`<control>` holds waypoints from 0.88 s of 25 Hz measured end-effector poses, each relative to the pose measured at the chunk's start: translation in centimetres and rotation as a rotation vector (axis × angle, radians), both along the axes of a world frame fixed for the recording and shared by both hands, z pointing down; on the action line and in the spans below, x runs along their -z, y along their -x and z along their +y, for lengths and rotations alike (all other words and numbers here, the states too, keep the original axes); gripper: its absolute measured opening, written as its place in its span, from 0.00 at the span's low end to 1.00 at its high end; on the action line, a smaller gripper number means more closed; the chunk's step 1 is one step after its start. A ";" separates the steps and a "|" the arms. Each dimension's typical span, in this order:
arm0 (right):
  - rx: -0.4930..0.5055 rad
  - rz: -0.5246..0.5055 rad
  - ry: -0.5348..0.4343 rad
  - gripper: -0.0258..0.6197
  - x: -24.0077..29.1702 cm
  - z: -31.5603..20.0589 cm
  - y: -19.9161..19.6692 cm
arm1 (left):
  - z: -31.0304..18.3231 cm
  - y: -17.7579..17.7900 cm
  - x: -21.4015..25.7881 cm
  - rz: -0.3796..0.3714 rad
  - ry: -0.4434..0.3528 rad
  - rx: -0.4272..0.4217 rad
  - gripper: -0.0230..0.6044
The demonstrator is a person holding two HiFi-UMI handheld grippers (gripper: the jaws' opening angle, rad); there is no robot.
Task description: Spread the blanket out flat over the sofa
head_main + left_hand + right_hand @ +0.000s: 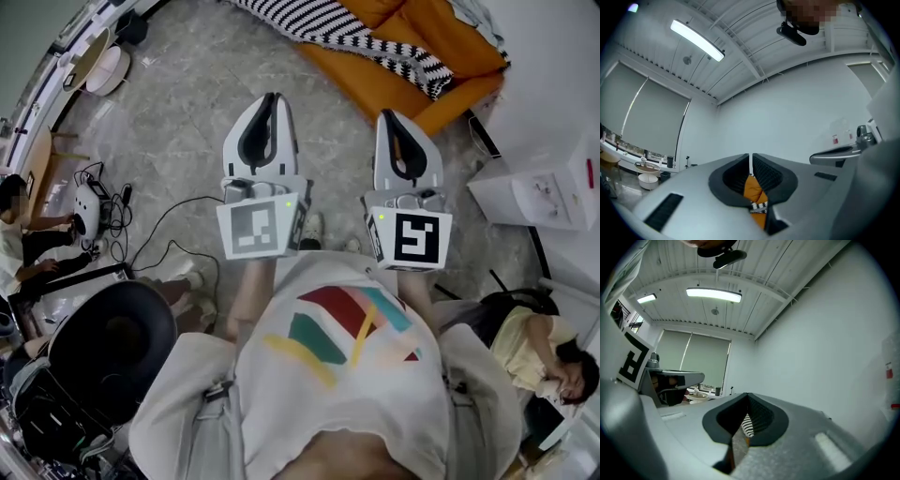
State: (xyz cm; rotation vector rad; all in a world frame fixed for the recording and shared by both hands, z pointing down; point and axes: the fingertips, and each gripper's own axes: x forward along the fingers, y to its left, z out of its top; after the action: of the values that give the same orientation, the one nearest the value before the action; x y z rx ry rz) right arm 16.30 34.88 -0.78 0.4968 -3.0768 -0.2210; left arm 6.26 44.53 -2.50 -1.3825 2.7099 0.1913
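Blanket (pixel 319 21), b/w striped, lies in a bunched band across the orange sofa (pixel 375 80) at top of head view, not flat, well apart from both tongs. Left gripper (pixel 273 101) & right gripper (pixel 391 120) are held side by side over the grey floor (pixel 169 122), pointing twd the sofa. Both are clenched w/ nothing in them: in each gripper view the tips meet, sofa & blanket showing only thru the slit below. White box (pixel 544 187) to the right, cables (pixel 141 234) & black round seat (pixel 112 337) to the left
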 end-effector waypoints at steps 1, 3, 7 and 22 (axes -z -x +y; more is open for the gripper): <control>-0.013 -0.003 0.008 0.05 -0.1 -0.1 0.2 | 0.2 0.3 -0.1 0.001 -0.001 0.002 0.09; -0.042 -0.010 0.029 0.05 -0.2 -0.2 0.7 | 0.7 1.1 -0.3 0.006 -0.007 0.010 0.09; -0.042 0.008 0.030 0.05 -0.8 -0.1 2.6 | 1.8 3.3 -0.8 0.029 -0.023 0.027 0.09; -0.067 0.049 -0.004 0.05 -2.9 2.7 8.5 | 3.2 10.5 -2.1 0.028 -0.050 -0.001 0.09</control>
State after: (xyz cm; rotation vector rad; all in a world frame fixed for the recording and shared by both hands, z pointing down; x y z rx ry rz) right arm 7.77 37.59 2.07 0.5847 -3.0063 -0.2348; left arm -4.25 47.76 -0.39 -1.3776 2.7075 0.2792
